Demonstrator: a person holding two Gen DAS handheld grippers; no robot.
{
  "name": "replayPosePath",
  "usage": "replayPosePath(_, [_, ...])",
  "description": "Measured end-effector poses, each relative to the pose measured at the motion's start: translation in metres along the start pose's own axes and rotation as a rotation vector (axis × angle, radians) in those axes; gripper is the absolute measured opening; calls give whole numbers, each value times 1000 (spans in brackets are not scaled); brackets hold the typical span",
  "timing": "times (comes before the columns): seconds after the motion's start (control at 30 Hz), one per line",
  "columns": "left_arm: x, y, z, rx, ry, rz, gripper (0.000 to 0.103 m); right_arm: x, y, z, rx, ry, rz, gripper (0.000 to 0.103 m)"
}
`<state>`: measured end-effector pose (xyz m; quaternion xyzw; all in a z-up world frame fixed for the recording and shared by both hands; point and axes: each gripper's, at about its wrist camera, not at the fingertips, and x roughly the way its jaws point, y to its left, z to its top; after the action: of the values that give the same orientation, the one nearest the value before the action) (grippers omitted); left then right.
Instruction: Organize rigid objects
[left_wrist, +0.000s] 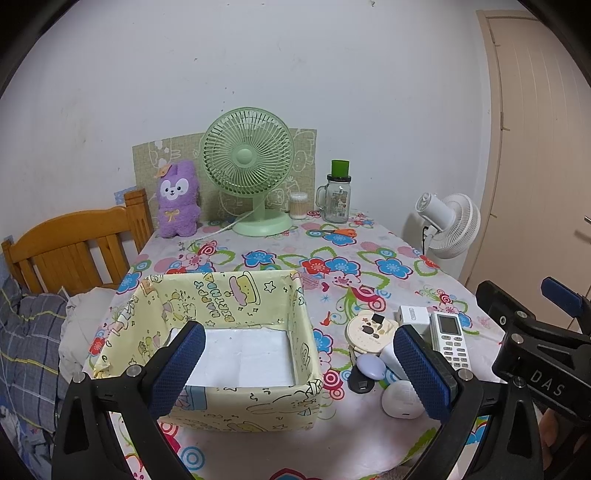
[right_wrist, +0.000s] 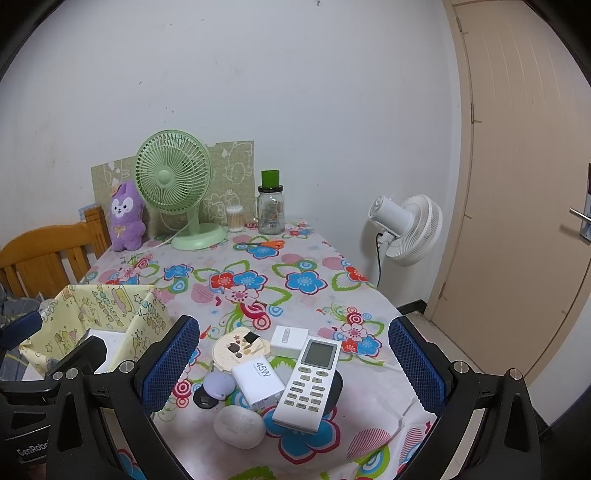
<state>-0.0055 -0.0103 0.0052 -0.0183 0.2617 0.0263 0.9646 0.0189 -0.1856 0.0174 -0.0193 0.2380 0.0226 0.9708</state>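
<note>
Near the table's front right corner, the white plastic remote control (right_wrist: 311, 380) lies tilted atop a white 45W charger block (right_wrist: 260, 380), beside the yellow paper-lined box (left_wrist: 236, 295). It is probably light, stiff and slick, so pinch its long sides. The right gripper (right_wrist: 291, 365) and left gripper (left_wrist: 301, 369) gape wide, empty.

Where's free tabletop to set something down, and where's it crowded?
Free: the floral cloth between the green fan and the yellow box, and right of the remote toward the table edge. Crowded: the gadget cluster around the 45W charger.
</note>
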Motion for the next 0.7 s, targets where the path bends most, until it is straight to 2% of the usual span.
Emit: replayPosePath(0.7, [13,-23,-10,7,49,-27,101,4,-7,-5,8,13,-19,100])
